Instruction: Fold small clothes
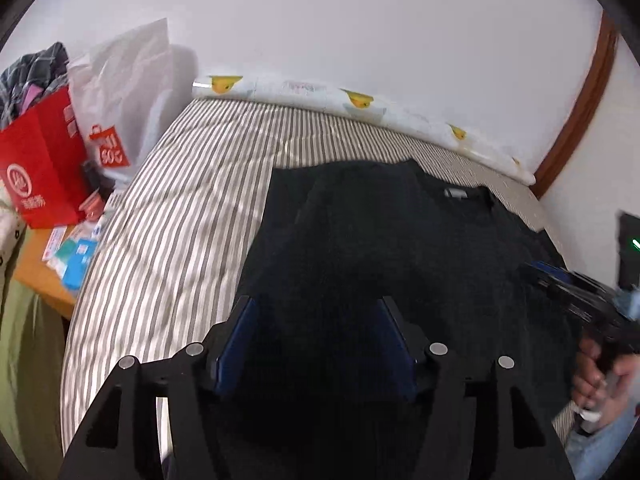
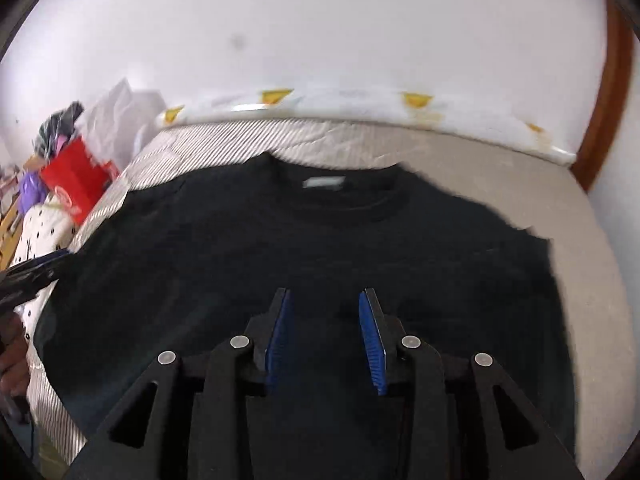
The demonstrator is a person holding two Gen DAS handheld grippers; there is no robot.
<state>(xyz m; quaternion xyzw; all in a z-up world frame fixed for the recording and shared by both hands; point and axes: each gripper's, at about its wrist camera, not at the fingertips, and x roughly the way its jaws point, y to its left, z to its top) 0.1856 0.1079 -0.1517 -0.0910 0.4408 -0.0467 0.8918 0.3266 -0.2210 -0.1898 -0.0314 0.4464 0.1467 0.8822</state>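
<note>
A black T-shirt [image 1: 400,240] lies spread flat on the striped bed [image 1: 180,216], collar and white neck label toward the wall; it also shows in the right wrist view [image 2: 280,248]. My left gripper [image 1: 316,304] is open and empty, hovering over the shirt's lower left part. My right gripper [image 2: 325,296] is open and empty above the shirt's middle. The right gripper also shows at the right edge of the left wrist view [image 1: 560,280], blurred. The left gripper shows at the left edge of the right wrist view [image 2: 36,268].
A white pillow with yellow ducks [image 1: 360,104] lies along the wall at the bed's far edge. A red bag [image 1: 44,176], a white plastic bag [image 1: 120,92] and small boxes sit on a wooden table left of the bed. A wooden door frame [image 1: 580,112] stands at right.
</note>
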